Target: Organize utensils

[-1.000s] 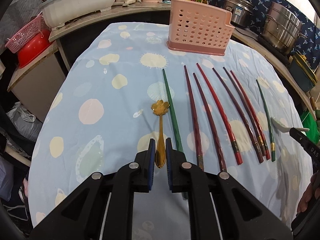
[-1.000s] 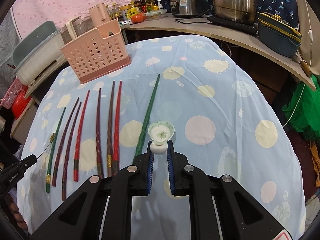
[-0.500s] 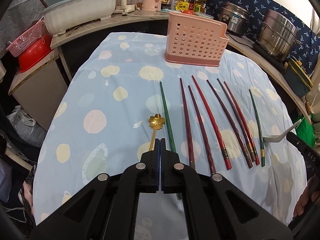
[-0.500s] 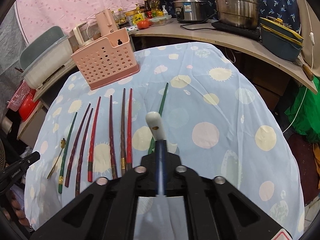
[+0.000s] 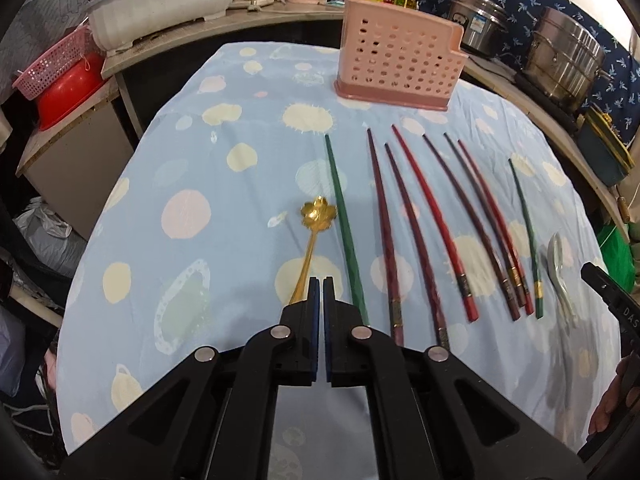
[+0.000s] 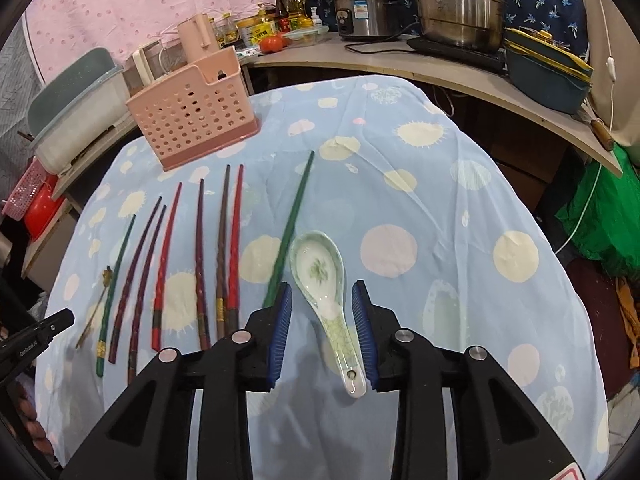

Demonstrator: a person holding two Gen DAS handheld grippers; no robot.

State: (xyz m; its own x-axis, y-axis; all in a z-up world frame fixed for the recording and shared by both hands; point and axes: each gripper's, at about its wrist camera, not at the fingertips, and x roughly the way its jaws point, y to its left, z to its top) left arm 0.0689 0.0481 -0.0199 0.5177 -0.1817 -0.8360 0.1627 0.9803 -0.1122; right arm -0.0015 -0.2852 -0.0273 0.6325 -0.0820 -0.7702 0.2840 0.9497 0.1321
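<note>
A gold flower-shaped spoon (image 5: 319, 214) lies on the blue spotted cloth. Its handle runs down out of sight under the left finger of my left gripper (image 5: 320, 278). The jaws are shut, and no handle shows between the pads. A white ceramic spoon (image 6: 320, 272) lies flat on the cloth between the blue pads of my right gripper (image 6: 322, 286). Its jaws are opening and neither pad touches the spoon. Several green, red and dark chopsticks (image 5: 424, 220) lie side by side between the two spoons. The pink perforated holder (image 5: 400, 64) stands upright at the far end of the table.
A counter curves behind the table with steel pots (image 6: 460, 4), a rice cooker (image 6: 364, 8), bottles and a dark lidded container (image 6: 548, 76). A grey tub (image 5: 160, 0) and a red basin (image 5: 64, 88) sit at the left. The table (image 6: 520, 360) drops off at the right.
The left jaws closed at the gold spoon's handle. The right gripper shut on the ceramic spoon and tipped it up, then let go; it now lies flat between parted jaws.
</note>
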